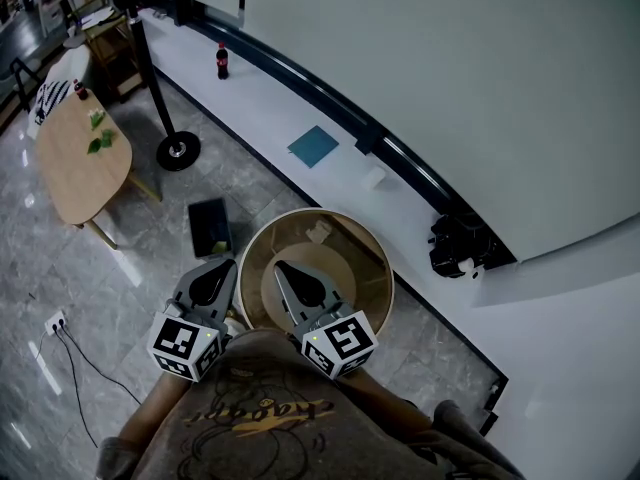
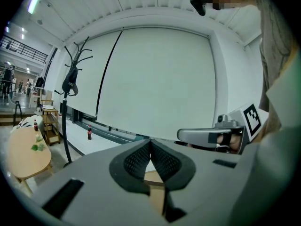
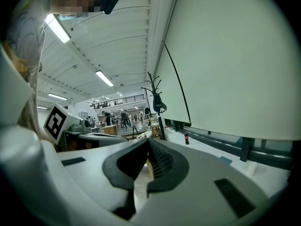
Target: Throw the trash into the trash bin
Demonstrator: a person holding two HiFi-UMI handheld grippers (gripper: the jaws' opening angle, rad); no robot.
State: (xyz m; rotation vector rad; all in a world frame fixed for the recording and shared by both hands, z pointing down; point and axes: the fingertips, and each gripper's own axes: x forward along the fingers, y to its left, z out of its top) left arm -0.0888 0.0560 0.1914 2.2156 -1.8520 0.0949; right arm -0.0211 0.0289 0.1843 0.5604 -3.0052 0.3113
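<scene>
Both hand-held grippers are held close in front of the person's chest, side by side, and point away from the body. The left hand-held gripper [image 1: 214,272] is closed: in the left gripper view its ribbed pads meet at the tips with nothing between them. The right hand-held gripper [image 1: 286,270] is closed too. In the right gripper view its pads touch at the tips and nothing is caught between them.

The bin [image 1: 368,253], round with a tan rim, stands on the grey floor [image 1: 150,258] right in front of the person, next to a white ledge [image 1: 270,98]. In the head view the right gripper hangs over the bin's opening, while the left sits just outside its left rim. A small pale scrap [image 1: 319,231] lies inside the bin by the far wall.

A dark box [image 1: 210,226] lies on the floor just left of the bin. Farther off stands the round base of a coat stand [image 1: 178,151], and beyond it an oval wooden table [image 1: 75,163] with a few small items on top. A cola bottle [image 1: 222,60] stands upright on the ledge, well apart from a blue square [image 1: 313,146] lying flat there. A cable [image 1: 75,368] trails across the floor at the lower left.
</scene>
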